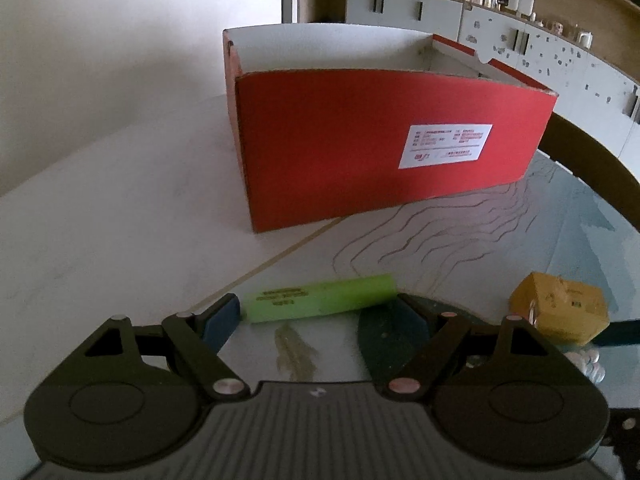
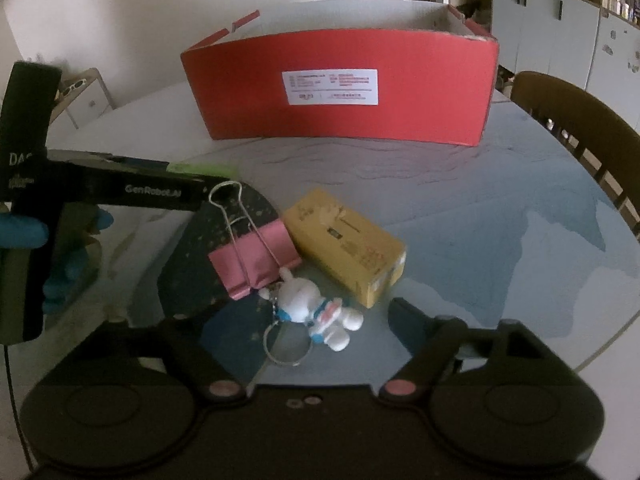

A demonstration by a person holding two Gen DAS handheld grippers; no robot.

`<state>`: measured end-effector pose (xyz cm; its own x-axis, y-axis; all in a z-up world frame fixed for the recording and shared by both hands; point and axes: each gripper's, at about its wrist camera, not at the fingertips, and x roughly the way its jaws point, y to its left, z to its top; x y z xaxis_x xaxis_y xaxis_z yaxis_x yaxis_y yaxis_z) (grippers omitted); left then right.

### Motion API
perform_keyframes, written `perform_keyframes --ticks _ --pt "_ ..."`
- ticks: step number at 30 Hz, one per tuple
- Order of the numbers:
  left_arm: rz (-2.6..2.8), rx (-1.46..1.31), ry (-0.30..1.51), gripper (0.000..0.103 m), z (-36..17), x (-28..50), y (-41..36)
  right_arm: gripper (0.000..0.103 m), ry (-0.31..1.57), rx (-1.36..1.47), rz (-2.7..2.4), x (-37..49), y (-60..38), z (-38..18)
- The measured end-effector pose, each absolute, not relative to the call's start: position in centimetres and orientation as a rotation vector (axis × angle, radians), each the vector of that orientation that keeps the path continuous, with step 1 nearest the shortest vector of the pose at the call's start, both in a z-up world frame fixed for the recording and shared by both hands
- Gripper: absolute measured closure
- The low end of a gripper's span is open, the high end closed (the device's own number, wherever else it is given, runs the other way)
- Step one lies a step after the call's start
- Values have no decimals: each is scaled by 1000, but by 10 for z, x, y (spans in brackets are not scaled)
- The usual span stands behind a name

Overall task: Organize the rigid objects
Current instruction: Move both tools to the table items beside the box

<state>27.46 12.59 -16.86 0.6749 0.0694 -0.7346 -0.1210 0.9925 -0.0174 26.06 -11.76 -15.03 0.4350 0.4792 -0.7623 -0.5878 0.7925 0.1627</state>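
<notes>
A green cylindrical battery (image 1: 318, 298) lies on the table just beyond my open left gripper (image 1: 316, 316), between its blue fingertips. An open red cardboard box (image 1: 384, 148) stands behind it; it also shows in the right wrist view (image 2: 340, 88). A yellow box (image 1: 560, 308) lies right of the battery and shows in the right wrist view (image 2: 348, 244). There a pink binder clip (image 2: 256, 260) and a white astronaut keychain (image 2: 312, 308) lie in front of my open, empty right gripper (image 2: 308, 320). The left gripper body (image 2: 100, 188) reaches in from the left.
The round glass-topped table (image 2: 500, 220) carries everything. A dark wooden chair (image 2: 580, 120) stands at its right edge. White cabinets (image 1: 520, 40) line the back wall. A gloved hand (image 2: 24, 232) holds the left gripper.
</notes>
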Motion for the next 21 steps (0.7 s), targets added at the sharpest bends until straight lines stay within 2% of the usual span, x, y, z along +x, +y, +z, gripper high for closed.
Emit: perform_keyframes --ticks 8,15,18,21 --pt "130 -152 808 19 -167 281 129 36 868 -167 639 253 -111 -152" --pt "153 -119 811 20 -168 284 123 48 851 -190 618 251 -113 -152" --pt "160 -106 813 21 -168 283 122 56 847 -193 607 250 -115 -151" --pt "162 -106 819 21 -168 282 122 57 850 -183 609 251 -118 -150"
